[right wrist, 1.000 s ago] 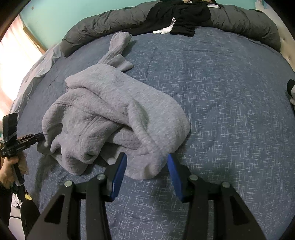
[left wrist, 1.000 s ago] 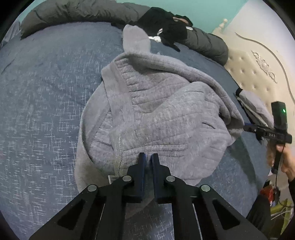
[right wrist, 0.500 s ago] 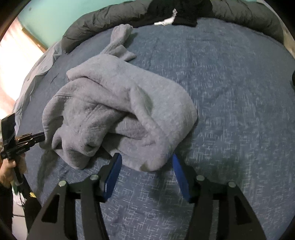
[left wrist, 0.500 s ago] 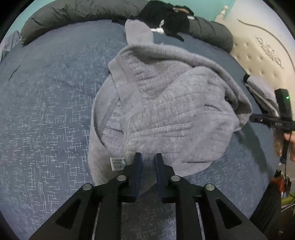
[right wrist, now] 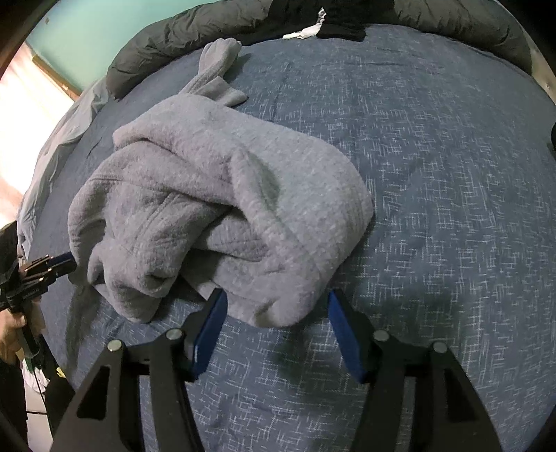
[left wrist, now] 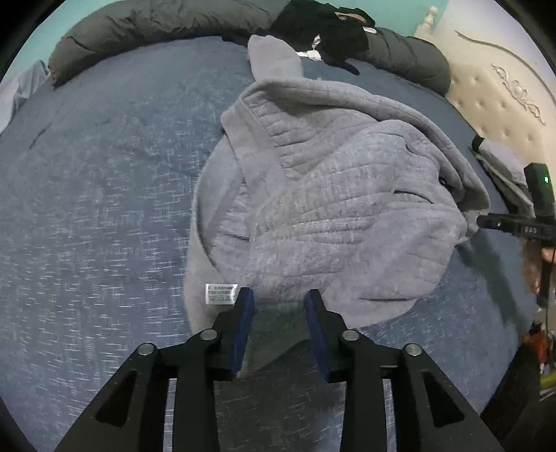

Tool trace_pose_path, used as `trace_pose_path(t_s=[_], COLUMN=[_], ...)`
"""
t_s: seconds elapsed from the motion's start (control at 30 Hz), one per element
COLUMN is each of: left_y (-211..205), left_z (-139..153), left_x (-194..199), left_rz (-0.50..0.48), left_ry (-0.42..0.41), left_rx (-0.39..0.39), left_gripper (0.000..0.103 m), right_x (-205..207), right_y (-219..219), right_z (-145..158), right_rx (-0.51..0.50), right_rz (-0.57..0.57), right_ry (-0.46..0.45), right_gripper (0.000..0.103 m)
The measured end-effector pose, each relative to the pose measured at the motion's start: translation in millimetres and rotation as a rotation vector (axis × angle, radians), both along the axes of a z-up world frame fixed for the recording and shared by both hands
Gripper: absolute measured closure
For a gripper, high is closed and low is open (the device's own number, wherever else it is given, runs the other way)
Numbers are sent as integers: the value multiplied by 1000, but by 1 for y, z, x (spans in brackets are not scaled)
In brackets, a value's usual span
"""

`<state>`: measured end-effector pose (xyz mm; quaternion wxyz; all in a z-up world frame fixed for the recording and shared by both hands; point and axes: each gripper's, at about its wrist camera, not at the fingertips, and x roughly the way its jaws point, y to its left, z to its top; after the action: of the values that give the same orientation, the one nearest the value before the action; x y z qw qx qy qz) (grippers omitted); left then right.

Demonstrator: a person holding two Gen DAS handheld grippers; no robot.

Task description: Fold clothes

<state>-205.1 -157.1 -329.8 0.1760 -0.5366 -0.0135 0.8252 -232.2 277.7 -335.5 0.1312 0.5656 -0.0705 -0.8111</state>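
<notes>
A grey fleece garment (left wrist: 333, 208) lies bunched on the blue bedspread (left wrist: 97, 215), one sleeve (right wrist: 217, 59) stretched toward the far side. My left gripper (left wrist: 278, 295) hovers over the garment's near hem, jaws opening; fleece lies between the pads but they do not press it. A white care label (left wrist: 221, 293) shows just left of the left pad. My right gripper (right wrist: 277, 299) stands open astride the garment's (right wrist: 222, 194) rolled near edge, pads apart from it. Each gripper appears in the other view: the right gripper's tip (left wrist: 486, 220), the left gripper's tip (right wrist: 66, 264).
A dark grey rolled duvet (left wrist: 156, 24) runs along the bed's far side with black clothes (left wrist: 323, 27) on it. A cream tufted headboard (left wrist: 493, 90) stands at right in the left wrist view. A bright window (right wrist: 24, 104) lies beyond the bed's left edge.
The left jaws went from shut on the hem to apart, letting the fleece go; the care label came into view. The right jaws widened a little. The garment settled on the bed.
</notes>
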Motion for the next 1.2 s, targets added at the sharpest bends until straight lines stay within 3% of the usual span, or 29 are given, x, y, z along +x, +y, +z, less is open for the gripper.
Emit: trace_pose_path(t_s=[0.13,0.27,0.37,0.4,0.43,0.5,0.57,0.7,0.9,1.2], left_y=[1,-6,-7,-8,-8,-10,-13,-16,-20,-28], left_z=[-9,-17,-20,-18,-17,-14,-12,-5,31,69], left_x=[-8,-17,-20,-20,-20,-19,-17,-13,-8,-12], left_rz=[21,58,65,67,69,73,74,72,95,93], left_ry=[2,-11,5,17,28,52,72,108,183,262], left_rx=[-33,10,-3,0,3,8,9,5,55,112], left_gripper=[57,57,67,75,81,87,89,94,95,96], right_x=[-3,-8,-12,-13,-14,-15,-16,-19,-43,-78], right_y=[2,-4,-11,-11,-10,-7,-3,5,-13,-43], right_z=[-11,-20,-26,-28,-30,-30,-22,25,137,295], right_rx=[-1,3,50,53,49,58,59,46,124,225], right_rz=[-16,-10,6,4,-7,-40,-64,-84,15,41], right_ry=[-29,-45,-29,-23,-18,-1,38,162,373,638], right_gripper=[40,40,41,53,77,95,99,100,100,100])
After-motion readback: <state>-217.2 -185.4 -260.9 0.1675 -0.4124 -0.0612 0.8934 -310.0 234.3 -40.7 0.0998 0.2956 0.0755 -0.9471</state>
